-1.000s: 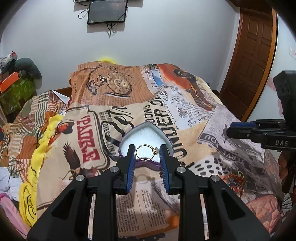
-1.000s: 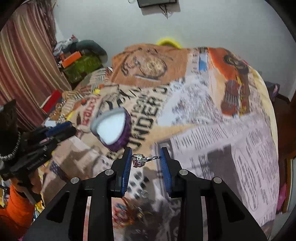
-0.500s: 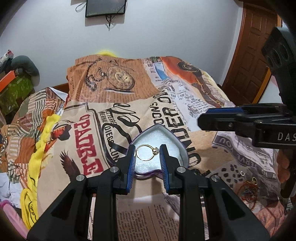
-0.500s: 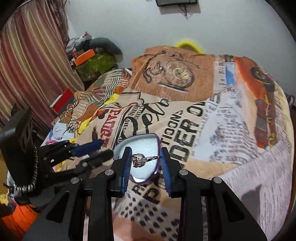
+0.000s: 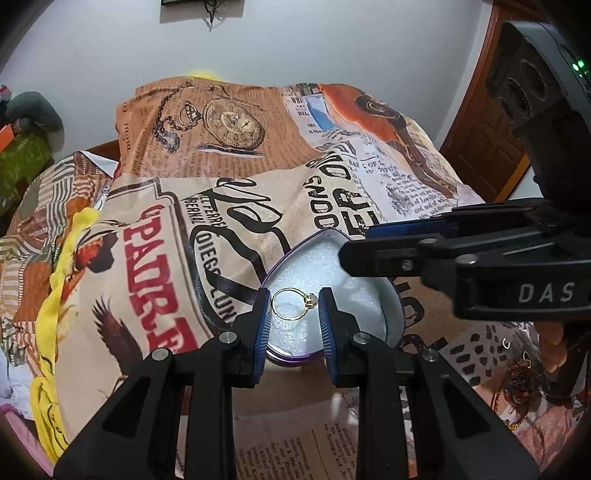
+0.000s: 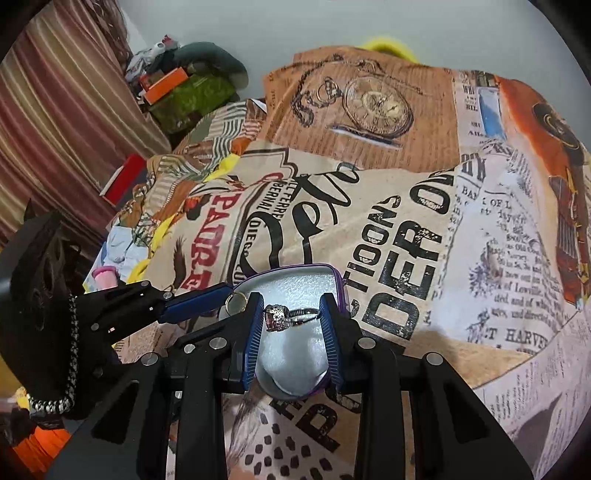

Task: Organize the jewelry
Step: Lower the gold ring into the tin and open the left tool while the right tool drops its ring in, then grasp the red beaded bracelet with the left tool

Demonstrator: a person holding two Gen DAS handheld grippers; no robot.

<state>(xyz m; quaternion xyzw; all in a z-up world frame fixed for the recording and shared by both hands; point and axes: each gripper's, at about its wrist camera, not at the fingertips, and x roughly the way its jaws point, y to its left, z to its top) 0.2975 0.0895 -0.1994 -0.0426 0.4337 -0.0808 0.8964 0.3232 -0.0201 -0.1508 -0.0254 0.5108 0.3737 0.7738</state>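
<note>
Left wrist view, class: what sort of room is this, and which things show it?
Most likely a bedroom: a bed under a printed bedspread, a wooden door, and a wall-mounted screen.

My two wrist cameras look steeply down from close range, from opposite sides, both sharing the purple heart-shaped white-lined box [image 5: 384,295] [image 6: 334,275] on the newsprint-patterned bedspread [image 5: 155,258] [image 6: 424,240].

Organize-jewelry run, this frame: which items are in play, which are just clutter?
In play:
- gold ring in left gripper
- silver ring in right gripper
- heart-shaped box
- jewelry pile

Clutter:
- printed bedspread
- yellow cloth
- door
- curtain
</note>
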